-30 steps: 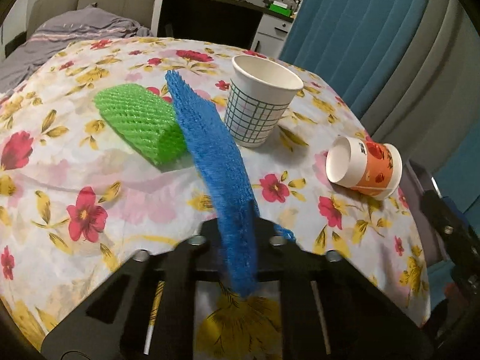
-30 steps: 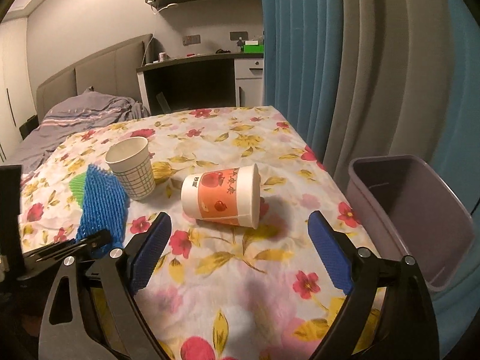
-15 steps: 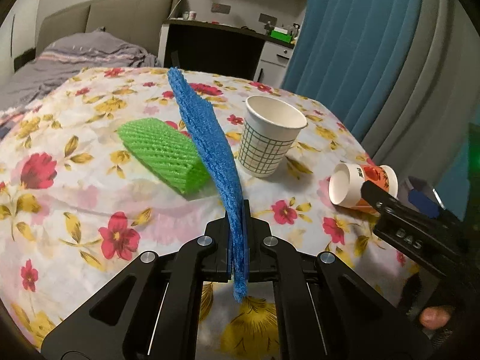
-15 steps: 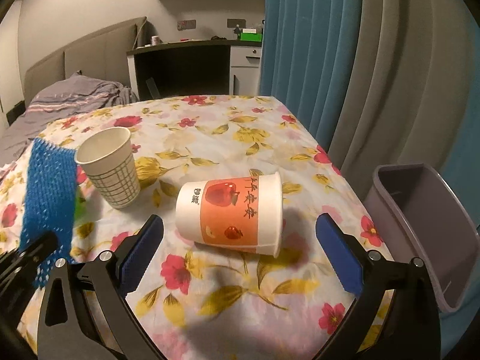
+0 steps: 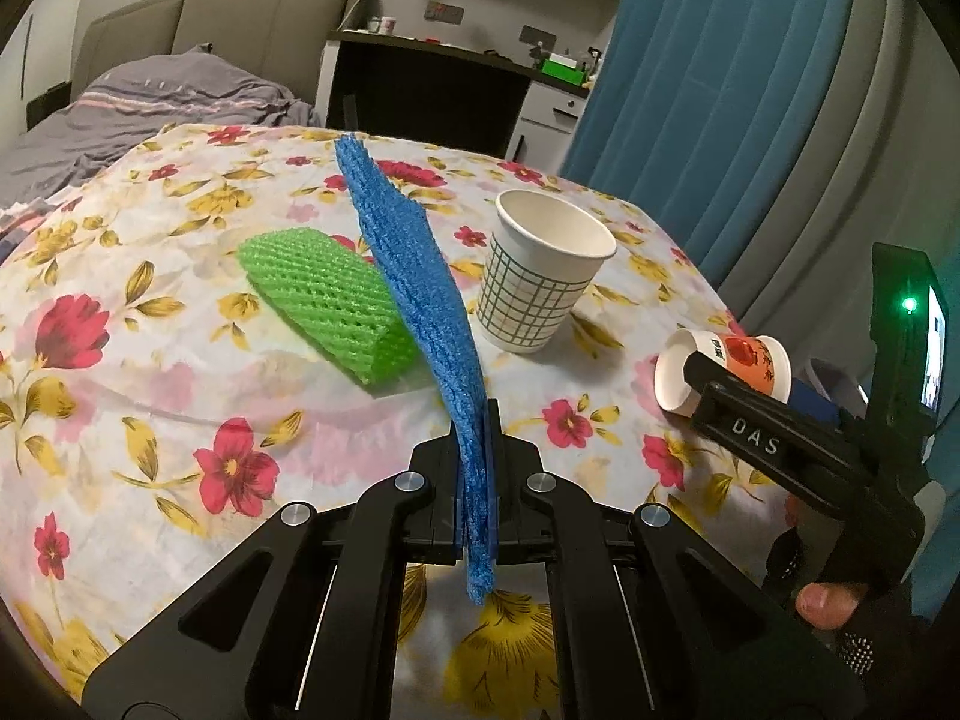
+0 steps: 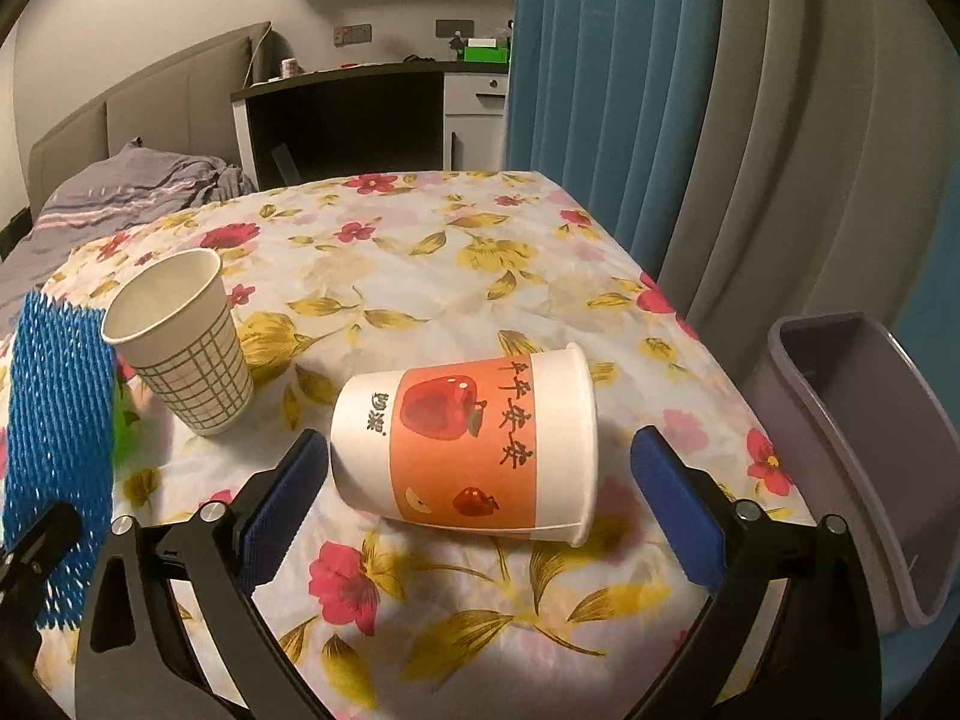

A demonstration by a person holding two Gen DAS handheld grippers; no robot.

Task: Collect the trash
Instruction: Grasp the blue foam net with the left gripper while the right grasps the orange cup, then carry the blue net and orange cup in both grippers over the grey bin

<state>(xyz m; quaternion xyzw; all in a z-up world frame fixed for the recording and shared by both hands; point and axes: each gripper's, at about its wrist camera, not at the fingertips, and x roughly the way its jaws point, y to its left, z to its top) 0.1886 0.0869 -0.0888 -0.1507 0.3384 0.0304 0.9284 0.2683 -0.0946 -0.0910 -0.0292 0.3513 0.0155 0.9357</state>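
Observation:
My left gripper (image 5: 478, 438) is shut on a blue foam net (image 5: 414, 276) and holds it upright above the floral table; the net also shows at the left of the right wrist view (image 6: 57, 438). A green foam net (image 5: 327, 306) lies on the cloth behind it. A white grid-pattern paper cup (image 5: 543, 279) stands upright, also in the right wrist view (image 6: 180, 342). An orange apple-print paper cup (image 6: 474, 444) lies on its side between the open fingers of my right gripper (image 6: 480, 486), which is close to it. In the left wrist view that cup (image 5: 720, 369) is partly hidden by the right gripper.
A grey-purple bin (image 6: 852, 450) stands open beside the table's right edge. The floral tablecloth (image 6: 420, 252) covers the table. A bed (image 5: 150, 102), a dark desk (image 6: 348, 120) and blue and grey curtains (image 6: 690, 90) lie beyond.
My right gripper has moved forward, and the orange cup now sits between its open fingers. My left gripper has lifted the blue net and drawn back a little.

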